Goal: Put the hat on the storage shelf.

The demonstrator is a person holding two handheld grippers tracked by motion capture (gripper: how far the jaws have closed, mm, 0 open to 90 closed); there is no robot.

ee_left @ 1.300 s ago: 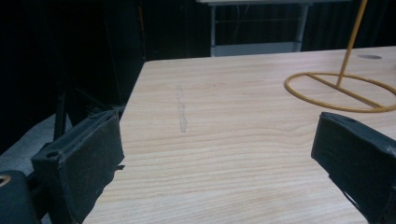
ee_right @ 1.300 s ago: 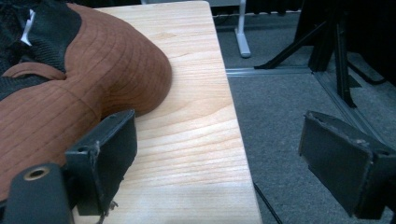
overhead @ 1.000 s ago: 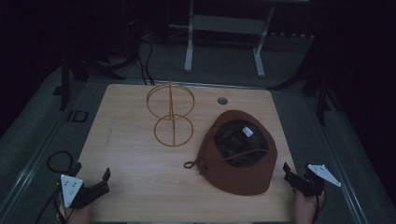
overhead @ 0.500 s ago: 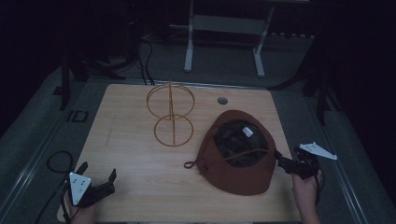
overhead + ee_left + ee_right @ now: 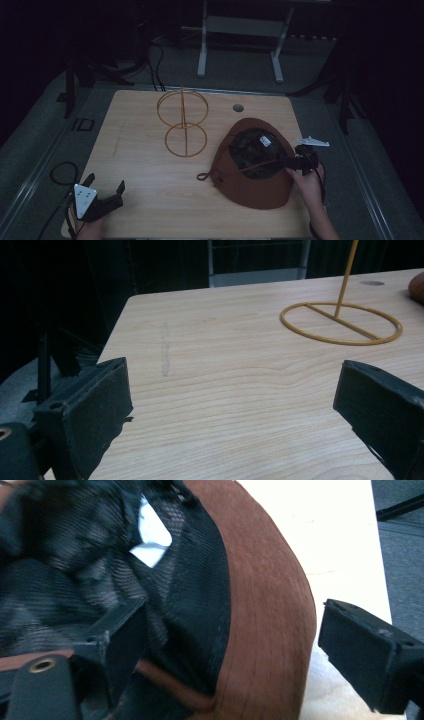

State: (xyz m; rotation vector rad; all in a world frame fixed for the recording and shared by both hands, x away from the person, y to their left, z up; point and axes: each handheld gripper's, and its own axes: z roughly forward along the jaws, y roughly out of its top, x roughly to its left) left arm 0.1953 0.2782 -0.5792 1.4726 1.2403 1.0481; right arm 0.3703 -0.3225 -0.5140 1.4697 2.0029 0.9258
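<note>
Both grippers are held open: right gripper point(image 5: 292, 161) straddles the brown hat's point(image 5: 260, 192) three-o'clock brim; left gripper point(image 5: 107, 192) is kept at seven o'clock.

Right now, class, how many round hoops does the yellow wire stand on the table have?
2. One flat ring lies on the light wooden table as the base of the yellow wire stand; one upright ring sits atop its post, left of the brown hat.

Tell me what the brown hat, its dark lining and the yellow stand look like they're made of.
The hat looks like matte brown suede or felt: soft, napped, no shine. Its lining is black mesh, the open weave plain in the right gripper view. The stand appears to be thin metal wire or rod with a yellow or brass-coloured finish, judging by its slim rigid rings and upright post; painted or plated, I cannot tell.
</note>
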